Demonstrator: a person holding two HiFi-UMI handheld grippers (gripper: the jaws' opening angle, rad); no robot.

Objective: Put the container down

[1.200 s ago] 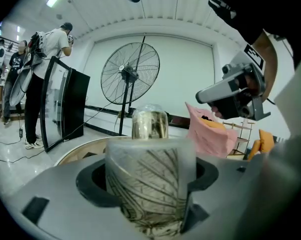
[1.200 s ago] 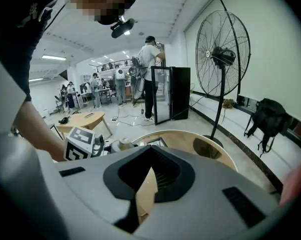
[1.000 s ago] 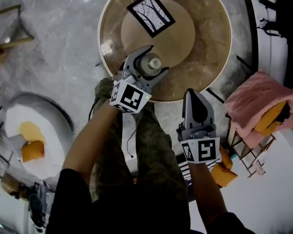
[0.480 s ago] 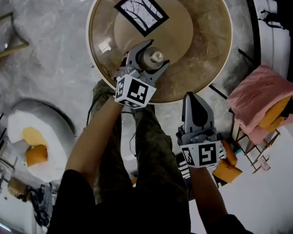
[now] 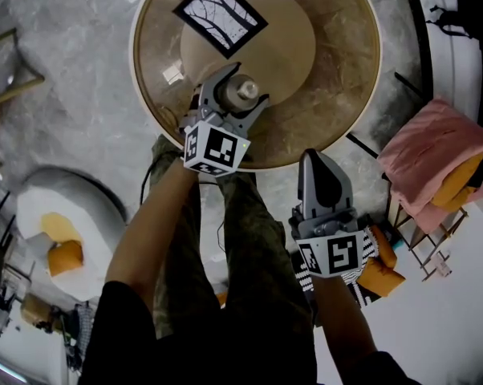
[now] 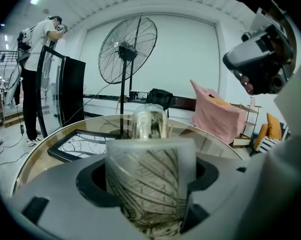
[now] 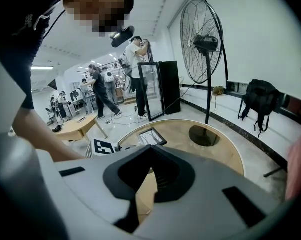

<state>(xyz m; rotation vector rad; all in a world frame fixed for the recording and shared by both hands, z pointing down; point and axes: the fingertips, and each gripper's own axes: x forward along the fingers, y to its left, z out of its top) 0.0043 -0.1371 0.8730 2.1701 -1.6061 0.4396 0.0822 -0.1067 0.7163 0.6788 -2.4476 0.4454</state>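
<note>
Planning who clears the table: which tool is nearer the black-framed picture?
Left. The left tool, shut on the container, is over the table just short of the picture; the right tool hangs back by the table's rim.

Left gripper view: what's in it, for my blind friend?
The left gripper is shut on a clear container with leafy line patterns, over a round glass table. Behind it are a black picture frame and a tall fan.
</note>
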